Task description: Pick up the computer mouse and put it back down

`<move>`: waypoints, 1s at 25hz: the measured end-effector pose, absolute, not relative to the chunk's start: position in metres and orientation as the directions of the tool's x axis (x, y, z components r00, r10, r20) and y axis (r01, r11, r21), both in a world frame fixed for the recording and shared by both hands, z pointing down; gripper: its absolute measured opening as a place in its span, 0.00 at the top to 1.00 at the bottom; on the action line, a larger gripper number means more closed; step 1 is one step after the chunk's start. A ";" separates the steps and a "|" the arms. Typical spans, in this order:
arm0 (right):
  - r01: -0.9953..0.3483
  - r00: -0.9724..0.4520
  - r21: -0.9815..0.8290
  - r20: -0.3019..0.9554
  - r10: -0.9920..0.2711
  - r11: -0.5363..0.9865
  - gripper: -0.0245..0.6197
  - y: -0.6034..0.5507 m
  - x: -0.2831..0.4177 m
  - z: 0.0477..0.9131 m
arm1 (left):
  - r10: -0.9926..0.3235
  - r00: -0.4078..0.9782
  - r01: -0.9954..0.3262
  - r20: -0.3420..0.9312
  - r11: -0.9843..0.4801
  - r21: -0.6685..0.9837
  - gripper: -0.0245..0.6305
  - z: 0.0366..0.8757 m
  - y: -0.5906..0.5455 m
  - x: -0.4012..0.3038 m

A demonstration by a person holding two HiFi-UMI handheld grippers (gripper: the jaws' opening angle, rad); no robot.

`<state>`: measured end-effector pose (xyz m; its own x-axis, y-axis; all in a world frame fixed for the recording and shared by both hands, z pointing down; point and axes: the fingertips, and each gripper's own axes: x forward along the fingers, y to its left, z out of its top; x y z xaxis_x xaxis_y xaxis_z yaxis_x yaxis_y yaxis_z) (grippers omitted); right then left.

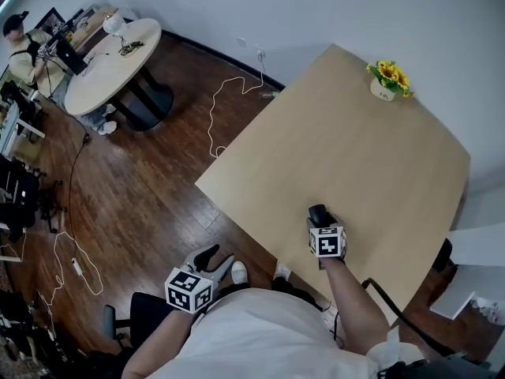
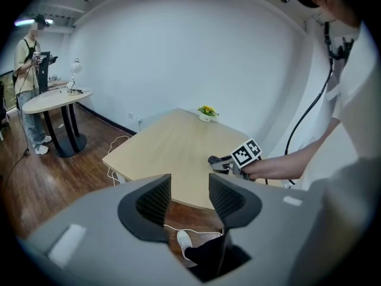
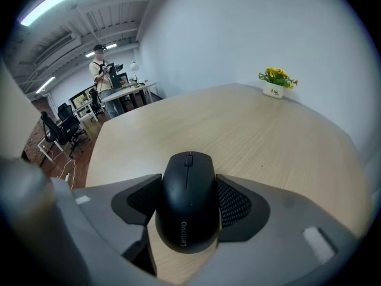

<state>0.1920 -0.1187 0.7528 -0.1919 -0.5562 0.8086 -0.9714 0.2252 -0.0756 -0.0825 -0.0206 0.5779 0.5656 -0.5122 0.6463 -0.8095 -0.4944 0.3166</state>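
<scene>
I see the tan surface mostly bare, with open room out to its far and left edges. My right gripper reaches in over the near edge on an outstretched forearm, angled down. My left gripper hangs off the surface over the wood floor, jaws apart and empty. The right jaws clamp both sides of the black computer mouse, close to the near edge. A small flower pot sits at the far corner.

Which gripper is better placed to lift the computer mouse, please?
The right gripper: its jaws clamp the black mouse on the table. The left gripper hangs open beyond the table's edge, holding nothing.
</scene>
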 end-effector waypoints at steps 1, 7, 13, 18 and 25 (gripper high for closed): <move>-0.971 -0.202 -0.087 0.800 -0.565 0.224 0.51 -0.116 0.191 0.742 | -0.511 0.569 -0.806 0.645 -0.500 0.315 0.69 0.577 -0.022 -0.084; -0.965 -0.248 -0.129 0.738 -0.628 0.229 0.51 -0.092 0.180 0.667 | -0.500 0.607 -0.774 0.618 -0.547 0.318 0.69 0.573 -0.030 -0.094; -0.964 -0.257 -0.142 0.707 -0.658 0.224 0.51 -0.061 0.169 0.613 | -0.469 0.660 -0.724 0.587 -0.606 0.330 0.69 0.570 -0.032 -0.090; -0.969 -0.241 -0.132 0.688 -0.684 0.208 0.51 -0.029 0.167 0.575 | -0.434 0.701 -0.678 0.566 -0.651 0.341 0.69 0.569 -0.030 -0.083; -0.981 -0.193 -0.105 0.663 -0.723 0.166 0.51 -0.003 0.172 0.543 | -0.415 0.716 -0.645 0.561 -0.700 0.305 0.71 0.568 -0.031 -0.076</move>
